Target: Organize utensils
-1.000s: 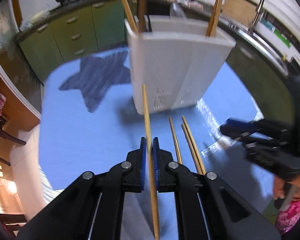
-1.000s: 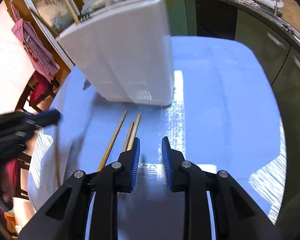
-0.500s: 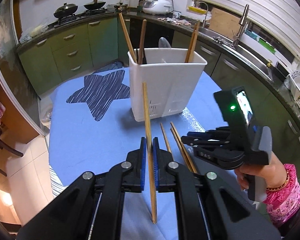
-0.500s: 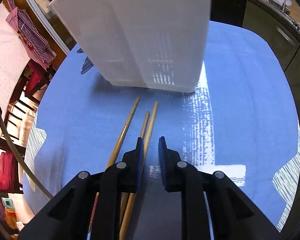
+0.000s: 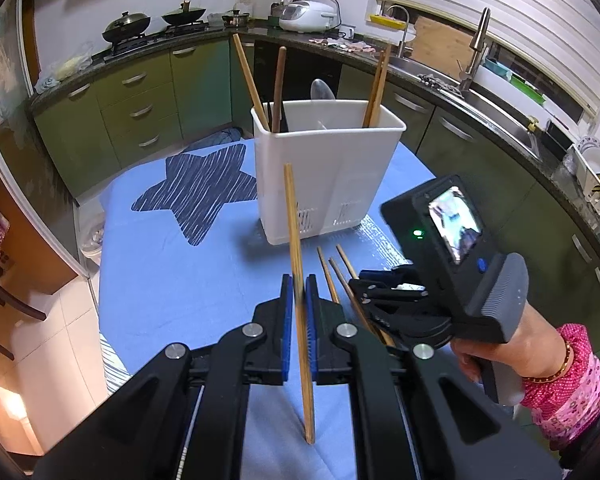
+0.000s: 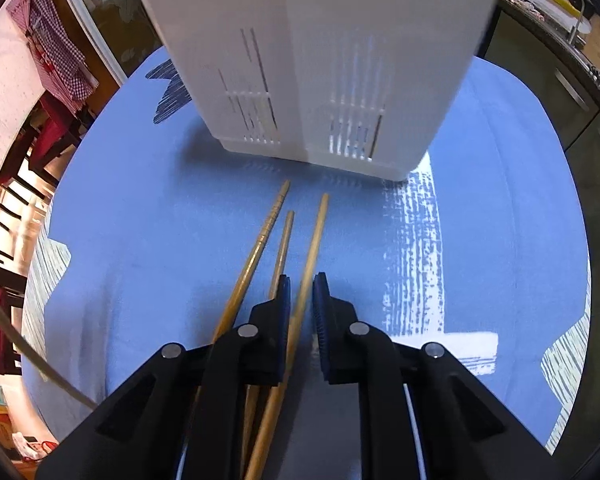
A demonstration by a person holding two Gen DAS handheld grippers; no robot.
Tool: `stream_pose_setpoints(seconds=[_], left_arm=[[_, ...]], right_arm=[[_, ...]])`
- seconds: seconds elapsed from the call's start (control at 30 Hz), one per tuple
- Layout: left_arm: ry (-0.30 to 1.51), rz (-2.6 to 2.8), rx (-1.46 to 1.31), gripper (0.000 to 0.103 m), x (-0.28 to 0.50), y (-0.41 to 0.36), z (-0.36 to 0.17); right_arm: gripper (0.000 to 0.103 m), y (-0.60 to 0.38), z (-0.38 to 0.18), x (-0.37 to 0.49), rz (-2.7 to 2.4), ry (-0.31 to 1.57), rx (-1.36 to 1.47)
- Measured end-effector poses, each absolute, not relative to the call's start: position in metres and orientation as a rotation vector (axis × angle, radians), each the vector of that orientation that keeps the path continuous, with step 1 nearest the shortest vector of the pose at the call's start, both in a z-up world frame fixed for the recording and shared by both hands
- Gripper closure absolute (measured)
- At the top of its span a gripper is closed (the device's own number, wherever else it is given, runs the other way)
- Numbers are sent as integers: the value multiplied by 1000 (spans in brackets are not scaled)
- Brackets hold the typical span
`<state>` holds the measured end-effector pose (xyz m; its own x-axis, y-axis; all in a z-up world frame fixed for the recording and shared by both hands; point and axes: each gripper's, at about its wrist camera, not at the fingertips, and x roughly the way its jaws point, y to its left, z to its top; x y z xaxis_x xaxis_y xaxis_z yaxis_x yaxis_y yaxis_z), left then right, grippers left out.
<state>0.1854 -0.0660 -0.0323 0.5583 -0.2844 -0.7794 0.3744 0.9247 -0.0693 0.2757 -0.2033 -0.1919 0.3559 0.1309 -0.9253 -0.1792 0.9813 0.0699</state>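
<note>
A: Step in hand? Left tongs (image 5: 299, 296) are clamped on one chopstick (image 5: 294, 236), lifted clear of the desk (image 5: 172, 280), near the white holder (image 5: 324, 176).

B: Right tongs (image 6: 300, 296) have just been closing around the rightmost loose chopstick (image 6: 314, 236); pads not yet pressing, so still apart.

A: Next: finish that pinch, lift, then drop both sticks upright into the holder.
</note>
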Motion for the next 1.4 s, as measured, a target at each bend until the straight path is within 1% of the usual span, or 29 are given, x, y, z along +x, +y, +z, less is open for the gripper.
stream_pose_setpoints(seconds=[0.03,0.13,0.33,0.6,0.77,1.13,1.4], left_arm=[[898,-389,110,97,185,-66,-32],[897,-391,110,97,184,-66,-31],[894,-391,116,97,183,-66,-29],[871,-392,122,97,177,-65,-21],[858,-399,133,97,170,-64,-16],[820,-401,139,97,156,-60,-3],[814,-409,148,97,154,-62,1]], right_arm=[[94,-202,-193,276,198,1187,-50],[97,-203,-196,277,197,1182,-42],[97,-220,-176,266,211,1114,21],[97,-245,-114,220,263,945,90],[97,-254,-87,189,287,865,110],[97,-269,-46,142,322,771,116],[97,-273,-37,141,320,749,123]])
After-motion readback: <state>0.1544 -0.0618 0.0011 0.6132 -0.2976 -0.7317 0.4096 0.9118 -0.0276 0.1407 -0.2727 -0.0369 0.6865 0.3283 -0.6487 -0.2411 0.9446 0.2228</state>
